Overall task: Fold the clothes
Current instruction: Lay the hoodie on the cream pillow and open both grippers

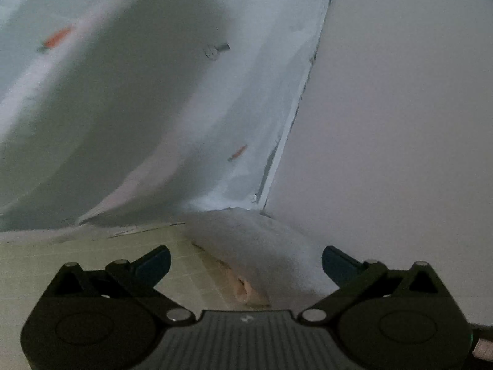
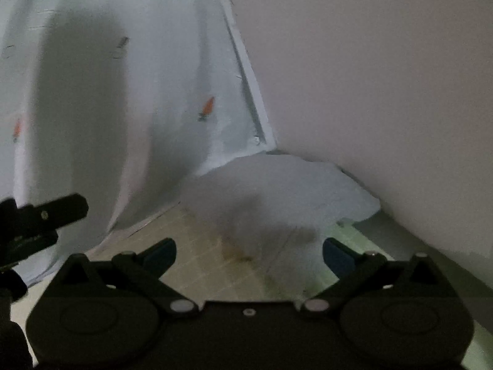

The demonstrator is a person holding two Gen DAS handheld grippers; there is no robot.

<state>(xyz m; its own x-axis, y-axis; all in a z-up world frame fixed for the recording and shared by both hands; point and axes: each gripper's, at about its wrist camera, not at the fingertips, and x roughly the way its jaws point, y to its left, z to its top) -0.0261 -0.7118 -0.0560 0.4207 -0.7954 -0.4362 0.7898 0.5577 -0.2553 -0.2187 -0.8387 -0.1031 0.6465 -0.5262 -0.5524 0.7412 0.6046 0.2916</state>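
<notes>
- Left gripper (image 1: 246,266): fingers (image 1: 154,263) spread wide, nothing between them, hovering above the surface (image 1: 77,271).
- Right gripper (image 2: 249,257): same, fingers (image 2: 339,259) wide apart and empty, over the gridded surface, pale garment just ahead.
- The garment (image 2: 185,92) is light blue w/ small orange carrot prints (image 2: 208,108); a big part drapes up along the far side by the wall (image 2: 369,77), and a bunched part (image 2: 277,185) lies heaped at the far edge of the surface. Not folded yet, looks like an early stage.
- A peach-coloured bit (image 1: 246,291) peeks from under the heap in the left view; can't tell what it is.
- Doing it well, imo: pick 2 matching corners or the hem, one per gripper, and pinch a single layer only.
- Pull it flat onto the surface before any fold; keep both hands level so the edge stays straight.
- Risk: grabbing the heap blind gives a crooked fold.
</notes>
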